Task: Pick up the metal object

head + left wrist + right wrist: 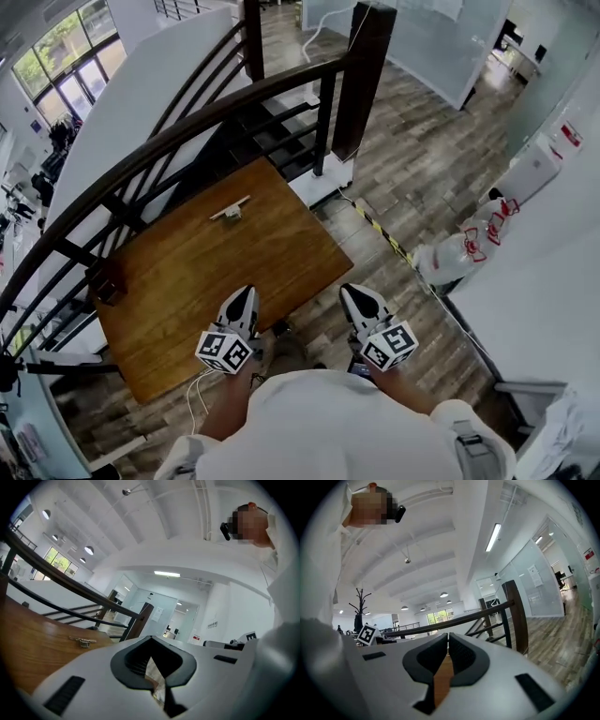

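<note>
Wood-plank flooring (422,150) runs across a bright, open office with glass partitions, and a brown wooden table (216,272) stands close against a dark curved stair railing (187,127). The metal object (231,210), a small pale piece with a flat bar across it, lies on the far half of the table, near the railing. It is well apart from both tools and nothing touches it.

The left gripper (247,291) hovers over the table's near edge. Its jaws are pressed together at the tips with nothing between them, and from its own camera the metal object (83,641) shows off to the left on the wood, beyond the left gripper (151,638). The right gripper (349,291) hangs past the table's near right corner, over the floor. In its own view the right gripper (446,637) has only a thin slit between its pads and holds nothing.

A small dark block (106,286) sits at the table's left corner. A yellow-and-black striped tape (380,230) crosses the floor to the right of the table. Beyond it lie white bags (466,248) with red print, and a white box-shaped unit (534,169) carries a red label. None of that print is large enough to read.
</note>
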The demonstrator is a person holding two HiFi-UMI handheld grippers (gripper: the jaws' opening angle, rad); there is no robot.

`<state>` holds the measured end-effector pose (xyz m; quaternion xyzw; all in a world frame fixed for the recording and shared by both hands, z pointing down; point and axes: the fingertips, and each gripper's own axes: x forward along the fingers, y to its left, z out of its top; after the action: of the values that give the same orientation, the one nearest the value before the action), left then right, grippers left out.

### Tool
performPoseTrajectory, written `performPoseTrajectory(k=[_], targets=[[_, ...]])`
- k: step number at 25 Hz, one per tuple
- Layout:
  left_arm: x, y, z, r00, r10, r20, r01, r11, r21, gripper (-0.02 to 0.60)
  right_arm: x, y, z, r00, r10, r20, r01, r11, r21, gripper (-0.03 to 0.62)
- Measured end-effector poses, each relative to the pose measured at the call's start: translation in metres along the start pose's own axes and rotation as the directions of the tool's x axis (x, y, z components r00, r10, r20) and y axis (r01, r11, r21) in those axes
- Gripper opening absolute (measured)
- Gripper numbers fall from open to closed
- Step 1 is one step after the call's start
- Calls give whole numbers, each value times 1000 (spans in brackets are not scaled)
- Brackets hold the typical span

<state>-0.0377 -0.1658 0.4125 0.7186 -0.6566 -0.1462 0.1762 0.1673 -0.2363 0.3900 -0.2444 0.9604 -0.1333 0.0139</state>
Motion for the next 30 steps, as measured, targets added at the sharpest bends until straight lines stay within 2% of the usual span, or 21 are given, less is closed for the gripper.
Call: performPoseTrajectory(k=[5, 10, 14, 18, 21, 24, 30], targets=[[47, 60, 14, 1000, 0, -1, 0, 999, -35, 11, 76, -22, 7, 999, 7, -52, -9, 999, -36, 28], [72, 120, 39, 998, 38, 45, -34, 997, -73, 11, 171, -12, 10, 987, 95, -129, -104, 993, -63, 28], [63, 173, 39, 992, 116, 43, -113, 992, -64, 11, 232, 12, -4, 971, 181, -155, -192, 980, -55, 28], [60, 217, 45, 976, 208, 61, -206, 978, -43, 11, 280, 23, -18, 950, 248, -191, -258, 966, -28, 28], [55, 235, 42, 964, 258, 57, -258, 966, -17, 11, 307, 25, -39, 932, 281, -229, -278, 960, 46, 28], [40, 256, 36, 944, 330, 31, -331, 943, 23, 11, 337, 34, -63, 910, 337, -243, -306, 939, 156, 28], [45, 295, 28, 883, 468, 40, -470, 880, 67, 11, 403, 21, -99, 859, 465, -214, -361, 847, 390, 29]])
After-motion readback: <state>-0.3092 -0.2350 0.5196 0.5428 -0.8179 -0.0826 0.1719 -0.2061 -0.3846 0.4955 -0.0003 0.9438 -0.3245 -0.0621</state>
